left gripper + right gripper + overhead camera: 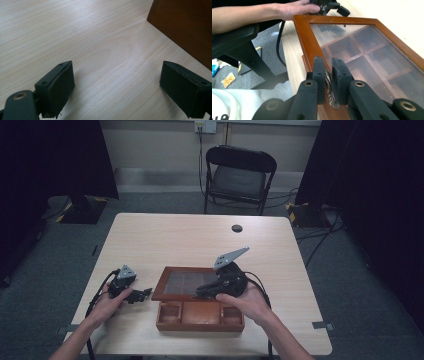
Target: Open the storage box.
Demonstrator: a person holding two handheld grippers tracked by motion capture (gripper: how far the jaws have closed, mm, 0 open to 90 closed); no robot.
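Observation:
A brown wooden box point(200, 316) stands near the table's front edge, with its front row of compartments showing. Its glass-paned lid point(182, 284) is tilted up over the rear part. My right gripper point(202, 291) is at the lid's front edge. In the right gripper view my right gripper point(328, 62) is shut on a small ornate metal clasp point(327, 76) on the lid's wooden frame point(304, 37). My left gripper point(142, 295) rests on the table just left of the box. Its jaws are wide open with only bare table between them point(117, 75), and the box's side point(185, 25) is close by.
The light wood table point(165, 240) has a dark cable hole point(237, 228) at its far side. A black folding chair point(237, 175) stands beyond the table. A black seat point(237, 45) and the floor lie past the near table edge.

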